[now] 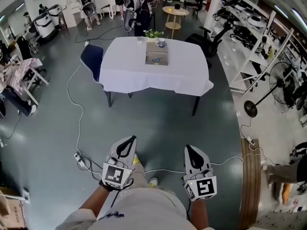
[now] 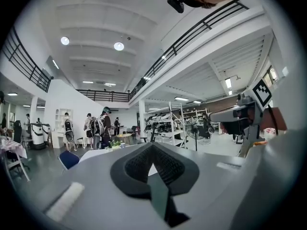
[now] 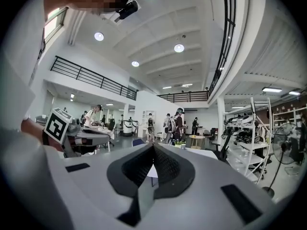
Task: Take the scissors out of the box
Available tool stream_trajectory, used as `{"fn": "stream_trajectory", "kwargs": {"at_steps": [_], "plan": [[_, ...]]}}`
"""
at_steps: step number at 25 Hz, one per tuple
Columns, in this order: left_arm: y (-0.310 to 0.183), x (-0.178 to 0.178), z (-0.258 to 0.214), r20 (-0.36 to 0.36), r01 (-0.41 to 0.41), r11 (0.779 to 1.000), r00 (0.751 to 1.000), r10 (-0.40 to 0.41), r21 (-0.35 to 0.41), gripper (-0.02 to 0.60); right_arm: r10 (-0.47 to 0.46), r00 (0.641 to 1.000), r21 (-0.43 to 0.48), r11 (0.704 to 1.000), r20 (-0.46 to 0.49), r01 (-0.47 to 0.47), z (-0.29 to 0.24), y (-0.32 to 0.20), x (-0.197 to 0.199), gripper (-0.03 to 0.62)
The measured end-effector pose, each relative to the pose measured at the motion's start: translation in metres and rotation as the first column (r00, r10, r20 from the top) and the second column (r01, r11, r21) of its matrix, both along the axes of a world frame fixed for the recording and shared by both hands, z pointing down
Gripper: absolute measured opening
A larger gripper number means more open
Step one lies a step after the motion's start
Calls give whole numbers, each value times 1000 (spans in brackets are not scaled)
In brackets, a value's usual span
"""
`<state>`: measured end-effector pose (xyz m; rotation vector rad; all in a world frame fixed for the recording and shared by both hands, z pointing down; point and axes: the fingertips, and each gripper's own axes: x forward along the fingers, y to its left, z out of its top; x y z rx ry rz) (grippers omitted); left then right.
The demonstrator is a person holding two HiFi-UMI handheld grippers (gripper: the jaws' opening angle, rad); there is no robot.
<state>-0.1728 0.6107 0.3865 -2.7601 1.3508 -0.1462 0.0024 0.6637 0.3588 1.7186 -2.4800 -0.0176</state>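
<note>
we stand well apart from the table (image 1: 139, 75), which sits in the upper middle of the head view under a white cloth. the box (image 1: 149, 54) lies flat on the far half of that table. a cup (image 1: 161, 42) and a small plant (image 1: 153, 33) stand just beyond it, towards the top of the frame. we cannot make out the scissors from here. we judge they are in the box, since nothing like them shows on the cloth.

the left claw (image 1: 127, 144) and the right claw (image 1: 193, 153) sit side by side at the bottom of the frame, both pointing level toward the table. each claw's own view shows its two jaws pressed together with nothing between them, so both are closed and empty.

we read this as the opening step: the walk up to the table is not yet made and the box is untouched. the next move calls for crossing the floor, minding the cable (image 1: 78, 133) at the left of the frame. then one claw must open above the box before it reaches in.
</note>
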Motion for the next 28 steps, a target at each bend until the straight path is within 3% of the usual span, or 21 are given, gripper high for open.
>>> {"fn": "stream_trajectory", "kwargs": {"at_steps": [11,15,24,28], "plan": [[3,-2,0,38,4,1000,999,-4,3,2,30,999,10,1000,-22,-29,-1,1,3,5],[6,1,1,91,-1,1000,996,-1,21,9,51,998,14,999,-29,-51,-2,1,9,20],[7,6,-4,113,-7,1000,994,4,29,92,72,997,16,997,-28,-71,-2,-2,18,118],[5,13,-3,124,-10,1000,992,6,25,178,68,997,15,998,-26,-67,0,-5,22,159]]}}
